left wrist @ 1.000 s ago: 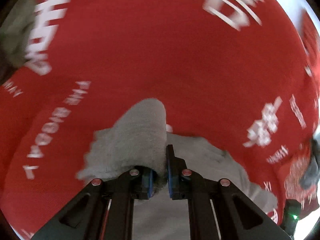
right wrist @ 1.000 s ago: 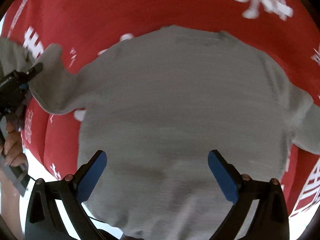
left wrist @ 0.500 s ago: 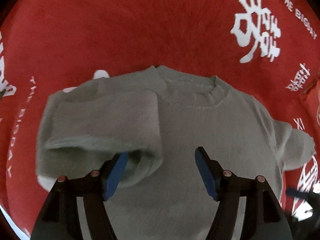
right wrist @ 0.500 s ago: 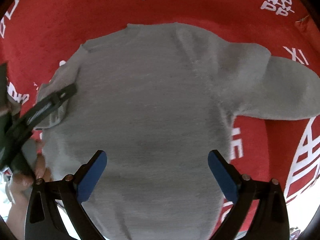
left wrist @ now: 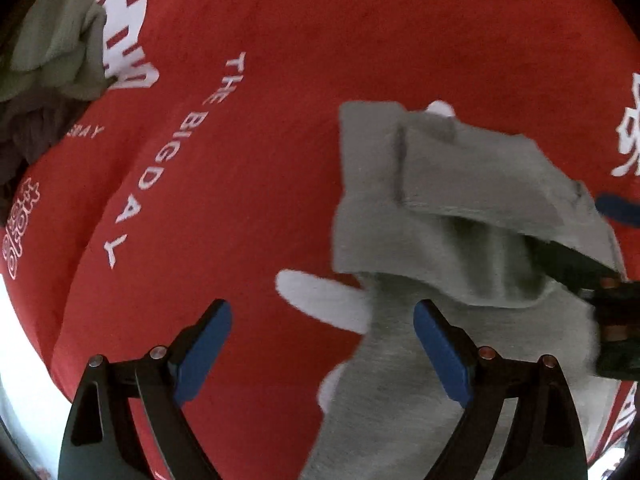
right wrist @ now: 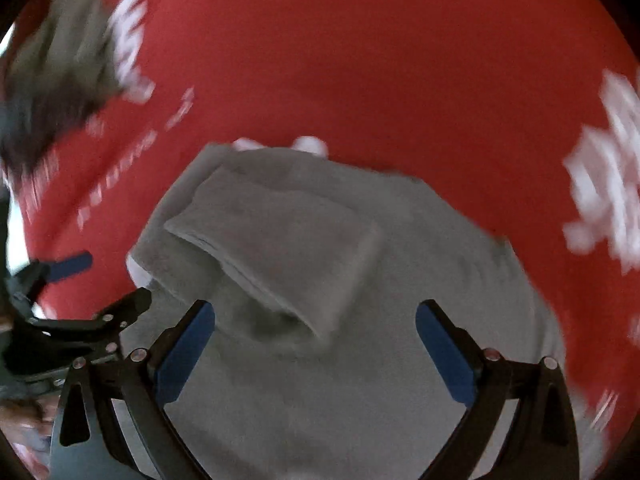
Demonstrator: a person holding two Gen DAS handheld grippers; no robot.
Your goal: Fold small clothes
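A small grey sweater (left wrist: 460, 184) lies flat on a red cloth (left wrist: 320, 60) printed with white lettering. One sleeve (right wrist: 280, 240) rests folded across its body. My left gripper (left wrist: 322, 350) hovers over the sweater's left edge. Its jaws are opening wide, and only the cloth and the sweater's edge lie beneath them, nothing pinched. In the right wrist view my right gripper (right wrist: 316, 354) stands open above the sweater (right wrist: 360, 380) body, just below the folded sleeve, holding nothing. Each gripper shows at the edge of the other's view: the right gripper (left wrist: 588, 236), the left gripper (right wrist: 116, 278).
A heap of green and dark clothes (left wrist: 48, 52) sits at the far left of the cloth, blurred as the heap (right wrist: 52, 80) in the right wrist view. The cloth's edge and a pale surface (left wrist: 16, 340) show at lower left. Bare red cloth stretches beyond the sweater.
The left gripper was shut on the sleeve, laid it across the sweater and let go; its jaws spread and it shifted to the sweater's left edge. The right gripper stayed open while swinging over the sweater.
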